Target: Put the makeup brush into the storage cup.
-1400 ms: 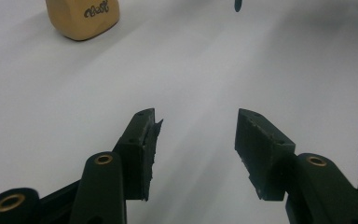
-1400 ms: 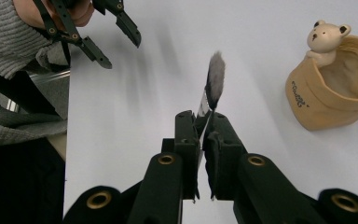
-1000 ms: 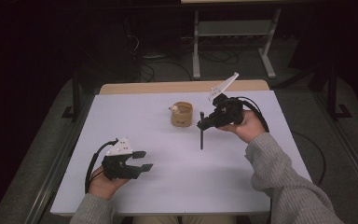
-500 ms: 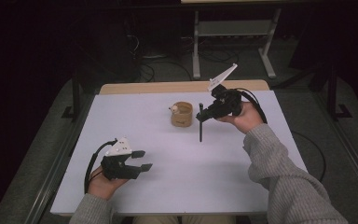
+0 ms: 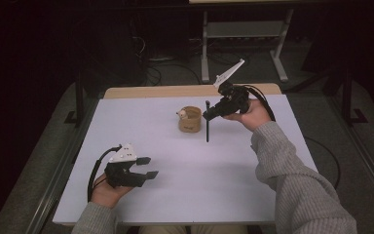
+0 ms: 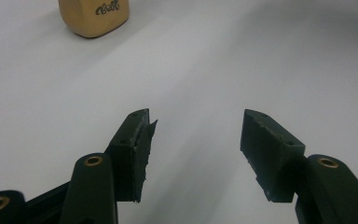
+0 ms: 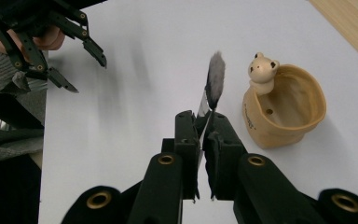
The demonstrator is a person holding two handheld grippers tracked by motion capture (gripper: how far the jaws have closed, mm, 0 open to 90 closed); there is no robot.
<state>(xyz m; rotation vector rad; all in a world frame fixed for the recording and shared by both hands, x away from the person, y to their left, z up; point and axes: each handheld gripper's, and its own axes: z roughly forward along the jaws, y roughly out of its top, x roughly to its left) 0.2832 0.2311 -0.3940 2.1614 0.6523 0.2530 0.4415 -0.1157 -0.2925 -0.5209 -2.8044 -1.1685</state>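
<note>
In the right gripper view, the lower part of the brush (image 7: 213,84) is hidden between the jaws; the right gripper (image 7: 204,140) is clamped on its handle. In the high view it hangs upright at centre, just right of the tan cup (image 5: 189,119), whose inside looks empty. The left gripper (image 5: 143,167), lower left, holds nothing, its jaws apart and lately widening.

Bright white table (image 5: 185,195) amid dark surroundings; right gripper view motion-blurred.

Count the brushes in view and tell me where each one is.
1. The brush is clamped in the right gripper, hanging upright just beside the tan pot. Nothing here could hide another.
</note>
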